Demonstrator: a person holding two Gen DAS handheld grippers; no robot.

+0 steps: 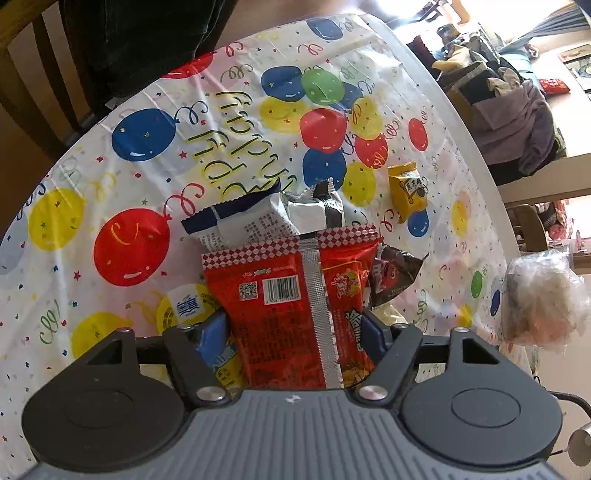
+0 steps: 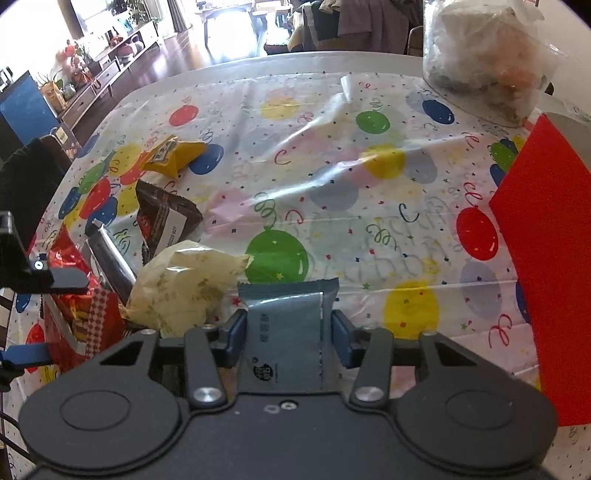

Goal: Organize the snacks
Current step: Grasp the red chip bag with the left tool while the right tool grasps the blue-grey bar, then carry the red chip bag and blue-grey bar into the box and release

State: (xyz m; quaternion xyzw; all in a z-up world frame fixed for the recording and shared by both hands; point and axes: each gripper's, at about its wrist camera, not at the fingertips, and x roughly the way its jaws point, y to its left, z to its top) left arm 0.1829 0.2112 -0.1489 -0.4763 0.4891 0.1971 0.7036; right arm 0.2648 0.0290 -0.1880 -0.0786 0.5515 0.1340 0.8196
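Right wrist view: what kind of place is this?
Likely a home dining or living area: a table under a balloon-print party tablecloth, a low cabinet with plants, and clothes draped over chairs behind.

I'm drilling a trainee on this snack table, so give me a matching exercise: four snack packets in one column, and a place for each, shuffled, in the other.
Things:
1. red packet
2. grey-blue packet
3. small yellow packet
4. clear plastic bag

Places:
A. lying alone on the balloon tablecloth, beyond the pile
B. between the fingers of the right gripper
C. near the table's far edge, by the red box
D. between the fingers of the left gripper

Pairs: 1-D, 2-B, 3-A, 4-C
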